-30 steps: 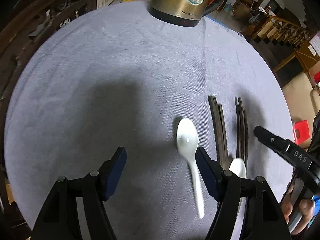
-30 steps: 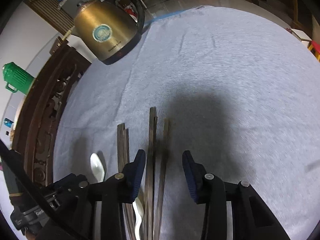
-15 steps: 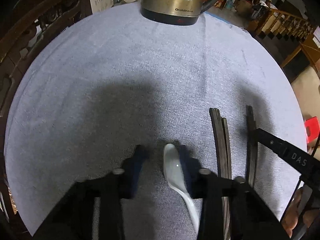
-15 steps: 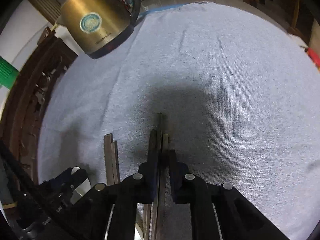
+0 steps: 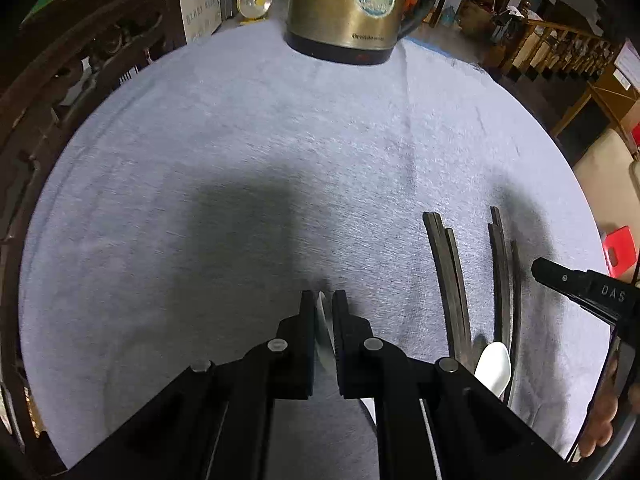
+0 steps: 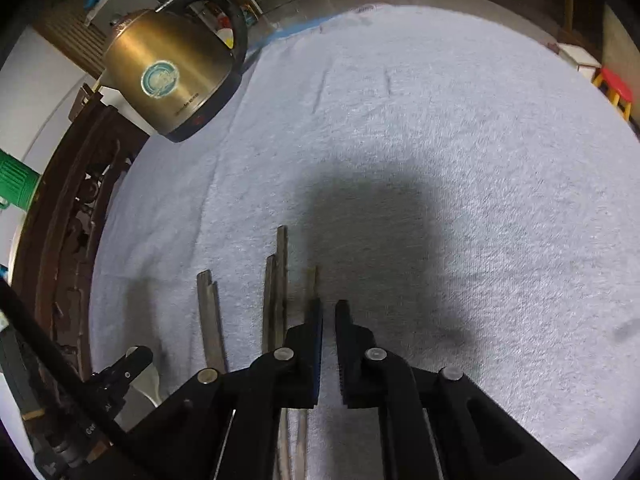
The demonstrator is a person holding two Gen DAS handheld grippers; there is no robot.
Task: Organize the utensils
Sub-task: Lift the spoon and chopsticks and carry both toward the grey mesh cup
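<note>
Spoons: two, both white and glossy. One spoon [image 5: 323, 332] stands on edge, pinched between the nearly closed fingers of the left hand-held gripper [image 5: 323, 300], low over the worktop [image 5: 280, 152] at 6 o'clock. The second spoon [image 5: 494, 364] lies flat at 4 o'clock, touching the chopsticks [image 5: 450, 280]. These are dark, slim sticks, five in all: a pair, then three more further right. The right hand-held gripper [image 6: 328, 308] is narrowed to a slit with nothing visible in it, one stick just beside its left finger. One brass kettle [image 5: 348, 4] stands at 12 o'clock.
</note>
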